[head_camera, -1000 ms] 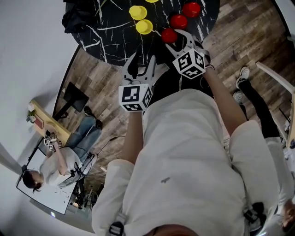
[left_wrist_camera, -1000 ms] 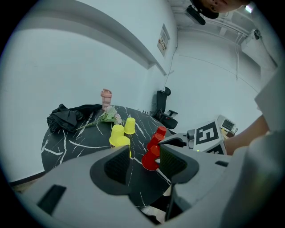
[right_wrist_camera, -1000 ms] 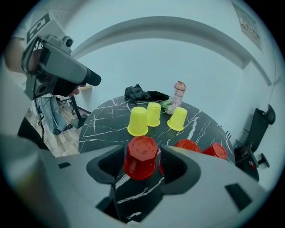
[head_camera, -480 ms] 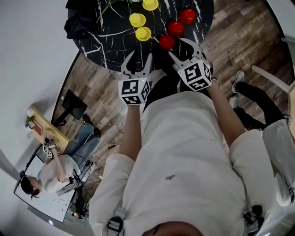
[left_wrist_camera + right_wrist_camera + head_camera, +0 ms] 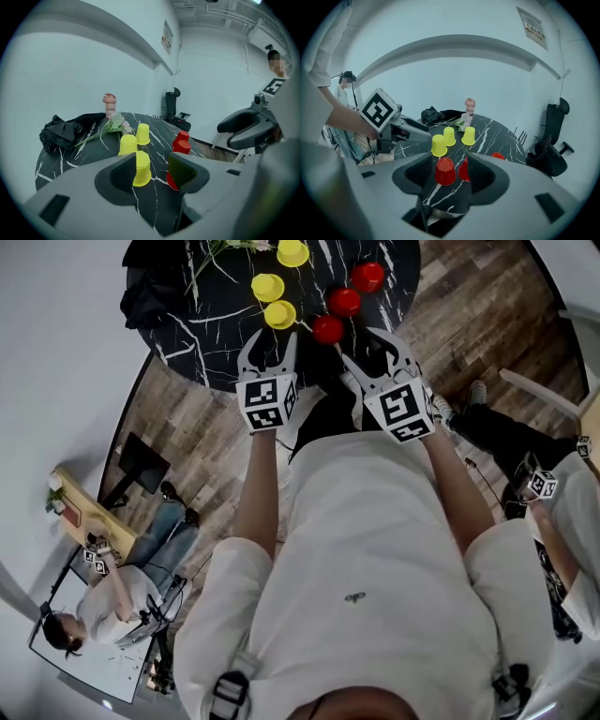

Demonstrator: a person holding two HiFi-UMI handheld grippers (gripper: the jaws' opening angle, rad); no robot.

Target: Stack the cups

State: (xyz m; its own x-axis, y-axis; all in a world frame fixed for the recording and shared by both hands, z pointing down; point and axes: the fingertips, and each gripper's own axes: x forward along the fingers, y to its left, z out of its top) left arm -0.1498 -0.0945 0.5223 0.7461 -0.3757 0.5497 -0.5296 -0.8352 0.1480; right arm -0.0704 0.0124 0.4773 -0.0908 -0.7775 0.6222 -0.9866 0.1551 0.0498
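Left tongs [image 5: 270,338] and right tongs [image 5: 367,351] hung open and empty at the near edge of the surface [image 5: 211,338]; the right jaws had just been narrowing on nothing. Closing on one cup could probably knock its close neighbour over. Three yellow cups [image 5: 279,314] and three red cups [image 5: 327,329] stood inverted, tapered and unstacked there.

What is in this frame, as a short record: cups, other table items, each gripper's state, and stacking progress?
Surface: round black marbled table
Yellow cups: three, upside down, none stacked
Red cups: three, upside down, none stacked
Other items: black cloth, flowers, pink bottle
Left gripper: open, holding nothing
Right gripper: open, holding nothing; jaws have just been closing slightly
Stacking: not started
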